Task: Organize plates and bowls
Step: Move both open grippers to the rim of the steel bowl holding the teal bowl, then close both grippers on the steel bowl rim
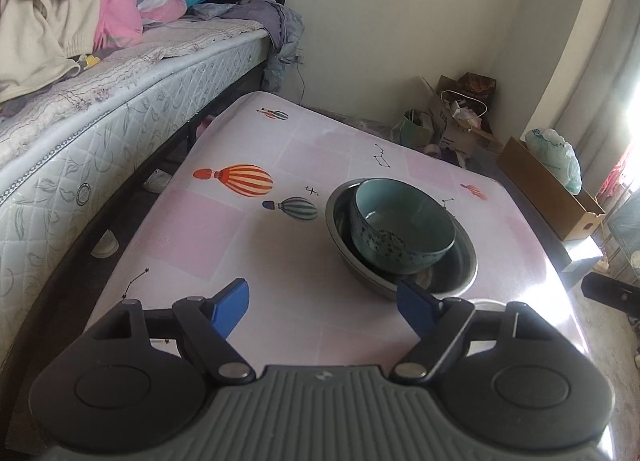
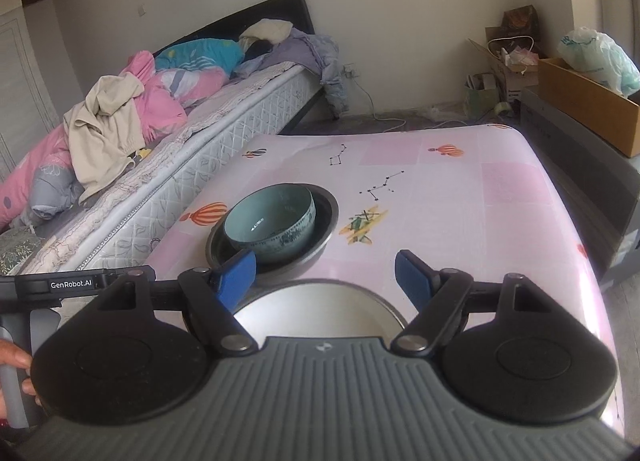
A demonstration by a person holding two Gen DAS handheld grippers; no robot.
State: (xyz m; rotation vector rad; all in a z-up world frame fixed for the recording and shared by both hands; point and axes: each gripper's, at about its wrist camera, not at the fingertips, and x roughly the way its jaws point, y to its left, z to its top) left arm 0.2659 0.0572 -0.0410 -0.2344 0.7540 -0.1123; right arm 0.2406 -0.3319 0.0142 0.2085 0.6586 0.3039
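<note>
Trouble, if it comes, starts nearest: both sets of blue fingers stand wide apart and empty, the right gripper (image 2: 325, 277) hanging over a pale round metal dish (image 2: 320, 311) at the tabletop's (image 2: 500, 197) near edge, where a careless nudge could tip it off. The left gripper (image 1: 322, 307) hovers just short of the steel basin (image 1: 460, 273). Farther in, the teal speckled ceramic bowl (image 2: 270, 225) sits tilted in that basin; a one-sided pinch might rock it, and the glossy pink balloon-print cloth (image 1: 248, 245) offers little grip.
</note>
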